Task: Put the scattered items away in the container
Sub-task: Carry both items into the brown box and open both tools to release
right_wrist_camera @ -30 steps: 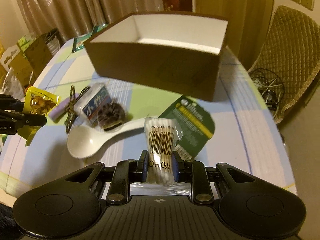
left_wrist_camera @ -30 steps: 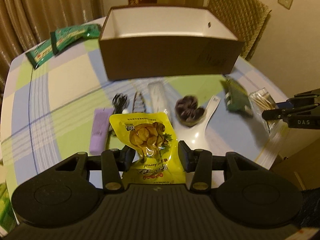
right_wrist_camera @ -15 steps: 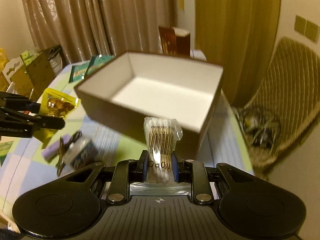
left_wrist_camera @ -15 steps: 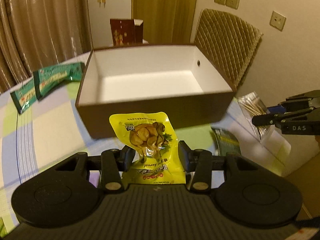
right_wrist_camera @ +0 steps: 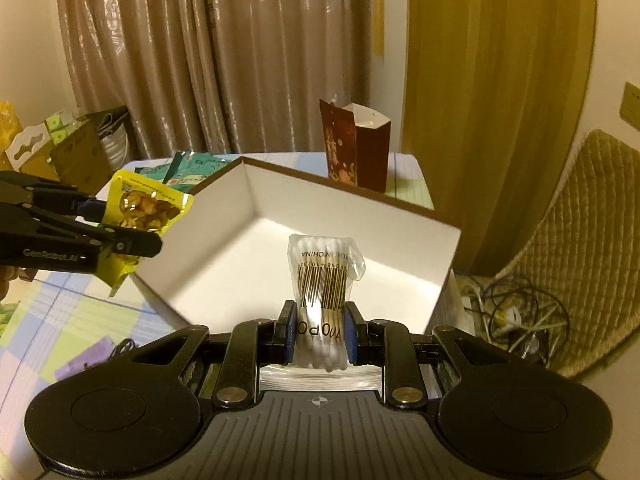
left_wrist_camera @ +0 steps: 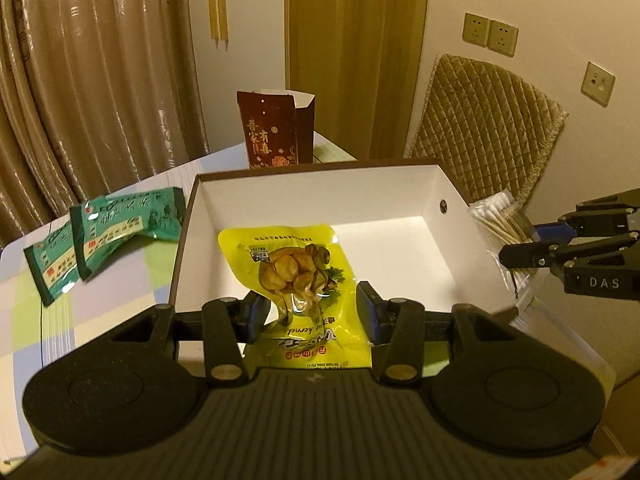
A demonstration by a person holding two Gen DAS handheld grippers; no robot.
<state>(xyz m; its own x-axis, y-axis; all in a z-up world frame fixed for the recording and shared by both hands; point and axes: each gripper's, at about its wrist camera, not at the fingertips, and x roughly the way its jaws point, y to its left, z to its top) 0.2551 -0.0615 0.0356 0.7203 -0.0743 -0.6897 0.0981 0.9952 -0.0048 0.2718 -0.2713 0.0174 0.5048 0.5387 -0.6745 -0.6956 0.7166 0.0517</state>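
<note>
I hold the left gripper [left_wrist_camera: 310, 312] clamped on the yellow foil snack pouch [left_wrist_camera: 296, 276] and the right gripper [right_wrist_camera: 318, 330] clamped on the clear bag of cotton swabs [right_wrist_camera: 322, 280], both poised above the open brown cardboard box with white lining [left_wrist_camera: 400, 216] so that each falls inside on release. Half a second ago both items hung short of the near wall; now they are over the interior, while the green sachets [left_wrist_camera: 104, 228] remain on the checked tablecloth [left_wrist_camera: 100, 300].
</note>
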